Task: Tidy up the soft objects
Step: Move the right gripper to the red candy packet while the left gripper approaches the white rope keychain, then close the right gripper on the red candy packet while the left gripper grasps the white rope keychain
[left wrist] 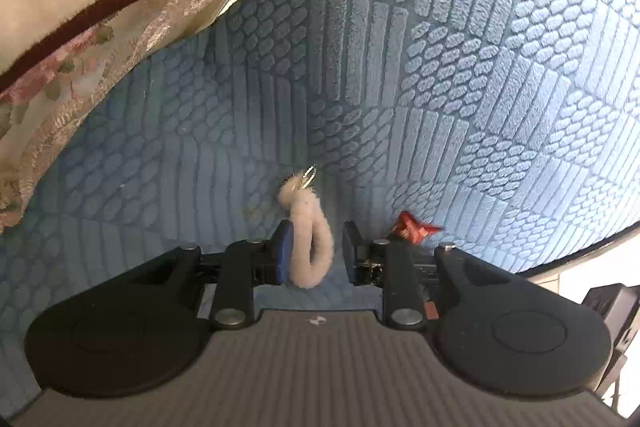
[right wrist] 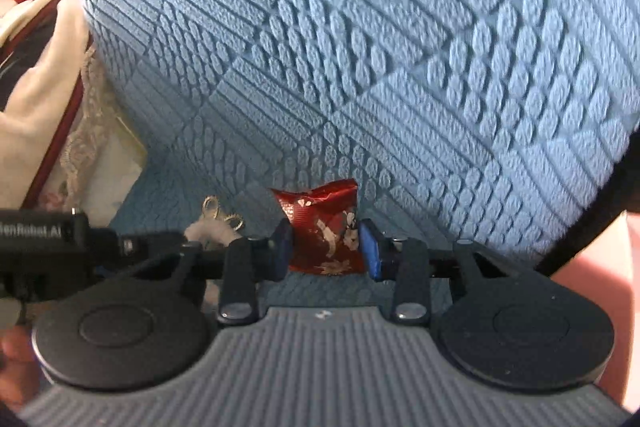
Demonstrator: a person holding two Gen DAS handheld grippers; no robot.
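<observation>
While the left hand-held gripper (left wrist: 314,251) stands partly open around a limp, light white fluffy loop (left wrist: 310,241) on the blue cushion (left wrist: 440,67), the right hand-held gripper (right wrist: 326,245) pinches a crinkly red packet (right wrist: 324,231) just beside that loop, mid-body.

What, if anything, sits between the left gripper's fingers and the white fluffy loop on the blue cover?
Nothing visible does. The white fluffy loop already lies between the left gripper's fingers, close against one blue pad, with a clear gap to the other. The red packet lies off to the side, outside the fingers.
</observation>
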